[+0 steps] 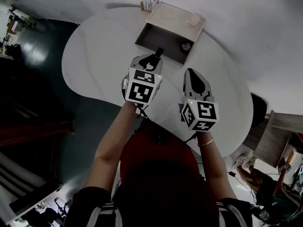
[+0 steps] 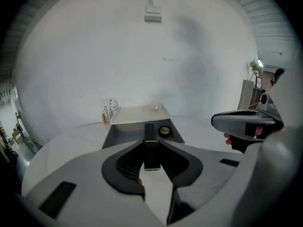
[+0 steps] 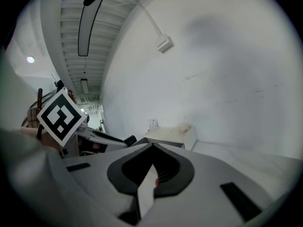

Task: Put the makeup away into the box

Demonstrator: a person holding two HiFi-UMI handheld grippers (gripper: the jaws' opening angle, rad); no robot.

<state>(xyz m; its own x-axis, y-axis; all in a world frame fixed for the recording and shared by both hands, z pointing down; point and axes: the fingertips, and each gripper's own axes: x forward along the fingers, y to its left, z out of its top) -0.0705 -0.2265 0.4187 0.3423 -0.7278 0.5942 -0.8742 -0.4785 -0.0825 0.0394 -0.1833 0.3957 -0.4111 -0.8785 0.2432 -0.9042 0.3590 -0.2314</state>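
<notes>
A slim black makeup tube [image 2: 151,157] with a thin gold band is clamped between the pads of my left gripper [image 2: 151,143], its end sticking out past the fingertips. In the head view the tube [image 1: 159,52] points at the open grey box [image 1: 150,38], and the left gripper [image 1: 152,61] hovers just short of its near wall. A round compact [image 2: 164,131] lies inside the box at its right end [image 1: 186,46]. My right gripper [image 1: 191,73] hangs beside the left one, jaws together with nothing in them [image 3: 152,145].
The box's beige lid [image 1: 176,18] lies flat behind the box, with a small pale lump on it [image 3: 183,127]. A small printed carton [image 1: 149,1] stands at the box's far left corner. The round white table [image 1: 99,56] ends near the wall behind.
</notes>
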